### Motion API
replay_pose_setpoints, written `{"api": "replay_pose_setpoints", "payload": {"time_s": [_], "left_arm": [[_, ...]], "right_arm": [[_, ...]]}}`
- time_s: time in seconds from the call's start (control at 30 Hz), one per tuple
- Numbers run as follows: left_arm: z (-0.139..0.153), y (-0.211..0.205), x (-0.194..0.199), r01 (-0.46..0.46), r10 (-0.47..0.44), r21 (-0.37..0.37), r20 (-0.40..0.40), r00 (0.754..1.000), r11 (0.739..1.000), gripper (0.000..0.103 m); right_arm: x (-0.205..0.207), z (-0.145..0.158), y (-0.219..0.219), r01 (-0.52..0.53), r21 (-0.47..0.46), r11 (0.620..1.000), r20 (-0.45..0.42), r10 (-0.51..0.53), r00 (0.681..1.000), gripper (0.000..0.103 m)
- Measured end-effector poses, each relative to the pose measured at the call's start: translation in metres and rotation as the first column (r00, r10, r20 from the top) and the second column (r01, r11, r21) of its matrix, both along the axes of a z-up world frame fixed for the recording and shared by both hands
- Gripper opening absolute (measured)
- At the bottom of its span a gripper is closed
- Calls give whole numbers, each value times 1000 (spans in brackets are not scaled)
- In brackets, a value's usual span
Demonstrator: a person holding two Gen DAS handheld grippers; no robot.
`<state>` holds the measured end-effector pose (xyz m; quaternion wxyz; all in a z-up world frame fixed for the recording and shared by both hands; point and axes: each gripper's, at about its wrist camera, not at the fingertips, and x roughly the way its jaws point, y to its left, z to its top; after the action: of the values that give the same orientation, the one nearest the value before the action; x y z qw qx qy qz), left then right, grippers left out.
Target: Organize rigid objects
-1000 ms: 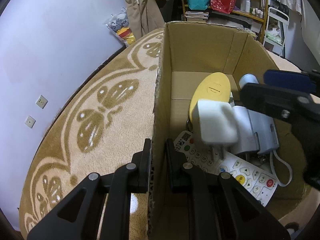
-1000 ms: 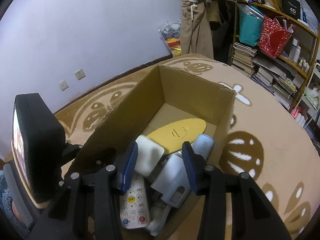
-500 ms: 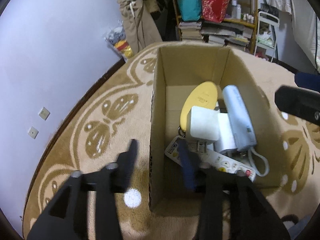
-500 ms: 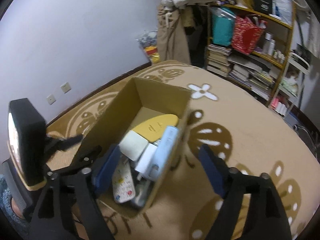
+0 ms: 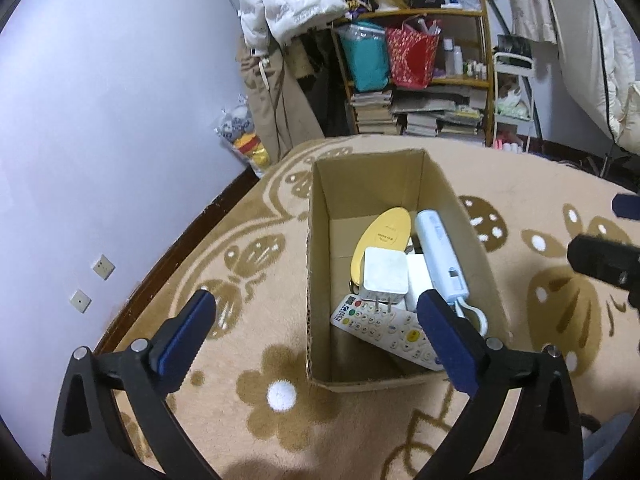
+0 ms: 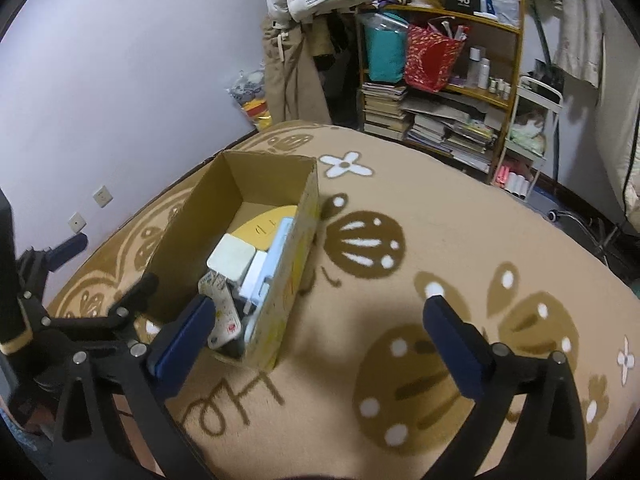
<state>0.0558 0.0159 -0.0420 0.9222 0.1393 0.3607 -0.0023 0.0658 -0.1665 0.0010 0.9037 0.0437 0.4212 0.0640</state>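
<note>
An open cardboard box (image 5: 318, 248) (image 6: 192, 220) stands on the patterned carpet. In it lie a yellow oval object (image 5: 386, 232), a white power adapter (image 5: 385, 276) (image 6: 231, 258), a light blue device (image 5: 438, 252) (image 6: 266, 268) and a white remote control (image 5: 384, 330). My left gripper (image 5: 312, 338) is open and empty, raised above the box's near end. My right gripper (image 6: 320, 332) is open and empty, above the carpet to the right of the box.
A wooden shelf (image 6: 440, 80) with books, bags and bottles stands at the back. Clothes (image 5: 280, 16) hang by the lilac wall (image 5: 100, 100). A white wire rack (image 6: 532, 140) is at the right. The beige carpet (image 6: 460, 220) spreads around the box.
My left gripper let go of the box's left wall, opened and rose. My right gripper opened wider and pulled up and to the right, out of the box.
</note>
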Motion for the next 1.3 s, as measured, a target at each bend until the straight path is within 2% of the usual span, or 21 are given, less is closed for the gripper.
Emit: {"api": "replay_pose_setpoints", "payload": {"time_s": [0.2,0.53,0.87,1.07,1.3], "left_arm": [[20,5,-24,12,-11,-35,49,999,999,100],[44,6,-65,27,-18,-59,153,988,998,100],[56,3,-109,31,-10,-70,277,961,997,100],[55,7,-120,45,-11,-103,311,950,994,100],[50,6,-116,46,-14,-104,291,957,993,100]], "right_arm": [[-27,6,-9,45,-1,999,37,-44,998,103],[-73,18,-25,119,11,993,176,-119,977,103],[-89,22,-19,100,-2,995,216,-98,972,103],[-92,24,-19,120,4,993,232,-118,966,103],[-91,21,-22,138,5,990,217,-136,967,103]]}}
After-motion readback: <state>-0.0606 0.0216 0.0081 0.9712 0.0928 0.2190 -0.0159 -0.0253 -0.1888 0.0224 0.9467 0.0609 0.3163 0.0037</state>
